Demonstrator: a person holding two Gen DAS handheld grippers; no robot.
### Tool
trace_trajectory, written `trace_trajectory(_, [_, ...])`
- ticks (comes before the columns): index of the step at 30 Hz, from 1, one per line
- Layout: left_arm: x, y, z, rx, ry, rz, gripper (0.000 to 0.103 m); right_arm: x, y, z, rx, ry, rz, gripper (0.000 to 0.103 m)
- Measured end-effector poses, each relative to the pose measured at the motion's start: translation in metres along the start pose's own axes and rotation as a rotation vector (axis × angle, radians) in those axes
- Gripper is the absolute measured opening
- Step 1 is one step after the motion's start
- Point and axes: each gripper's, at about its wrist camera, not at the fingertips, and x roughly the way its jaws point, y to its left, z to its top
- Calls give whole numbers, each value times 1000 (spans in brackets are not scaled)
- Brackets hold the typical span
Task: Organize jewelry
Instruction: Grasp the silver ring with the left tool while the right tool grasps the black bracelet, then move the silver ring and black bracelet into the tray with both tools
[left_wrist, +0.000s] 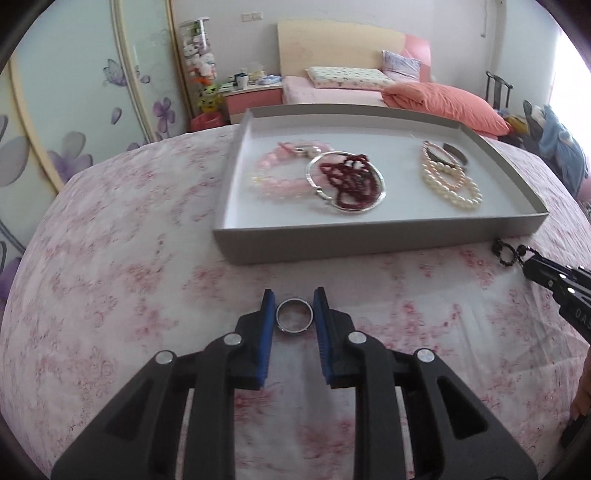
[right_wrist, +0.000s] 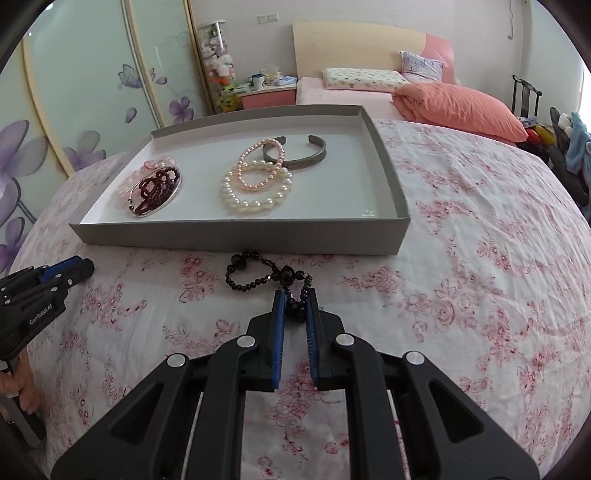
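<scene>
**Two pieces left outside the tray**

Your left gripper (left_wrist: 294, 314) brackets a small silver metal ring (left_wrist: 294, 314) on the pink floral bedspread (left_wrist: 110, 277), in front of the shallow grey cardboard tray (left_wrist: 369, 242). The blue pads sit right at the ring's sides; I cannot tell whether they pinch it yet.

Your right gripper (right_wrist: 294, 308) is closed on one end of a black beaded bracelet (right_wrist: 258, 275), whose loop lies on the cloth just in front of the tray's near wall.

Most of the sorting looks done, judging by what the tray already holds. Toward its left side lie a pale pink bead bracelet (left_wrist: 271, 177), a thin silver bangle (left_wrist: 345, 182) and a dark red bead strand (left_wrist: 349, 179) piled inside the bangle. Toward its right side lie a white pearl bracelet (right_wrist: 255, 195), a pink pearl bracelet (right_wrist: 258, 162) overlapping it, and an open grey metal cuff (right_wrist: 299, 157) behind them.

What seems left: carry the ring and the black bracelet into the tray. The bare floor between the two groups looks the likeliest place for them.
</scene>
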Motion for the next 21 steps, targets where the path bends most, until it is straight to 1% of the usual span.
trace_trajectory(4, [-3,2,-2,-10,-2,-5,22,-1,-5,-1,26,0,26,12])
trace_trajectory(9, [-4,4,-5,-18,-2,-15,22,-2,-4,-2,5,1,1,12])
trace_trajectory(21, [-4,2,-3,-11,-1,-7,22,-1,-2,-1,7,1,4,12])
